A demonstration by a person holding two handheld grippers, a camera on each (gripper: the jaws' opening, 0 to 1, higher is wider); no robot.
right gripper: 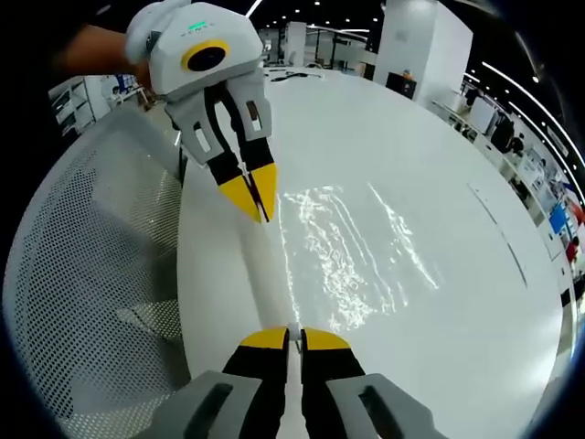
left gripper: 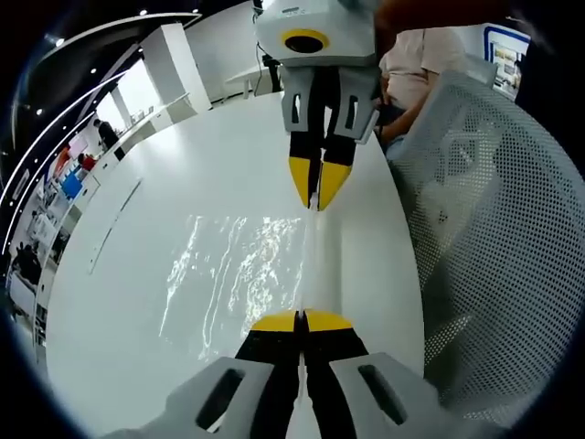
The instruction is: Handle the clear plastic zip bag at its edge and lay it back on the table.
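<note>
Yellow-tipped fingers (left gripper: 279,322) of the left gripper (left gripper: 302,322) are pressed together on the near end of the bag's edge, at the bottom of the left gripper view. From that pinch the clear plastic zip bag (left gripper: 239,265) runs away over the white table (left gripper: 137,302), its edge a pale strip pulled straight to the right gripper (left gripper: 317,199), which comes in from the far side of the bag and pinches the other end. The bag's body spreads out from that strip across the table, crinkled and glinting. Whether it rests on the tabletop or hangs just above it I cannot tell. A white mesh chair (left gripper: 498,229) stands just beside the table, on the opposite side of the strip from the bag's body.

Seen from the right gripper view, the picture mirrors itself. The right gripper (right gripper: 293,337) has its fingers closed on its end of the edge, and the left gripper (right gripper: 260,206) holds the far end, tips shut on the strip. The bag (right gripper: 352,247) fans out over the table (right gripper: 457,347), while the chair (right gripper: 87,265) sits off the table's rim.

Holding both ends keeps the edge taut, so I judge the bag can be lowered flat without folding.
</note>
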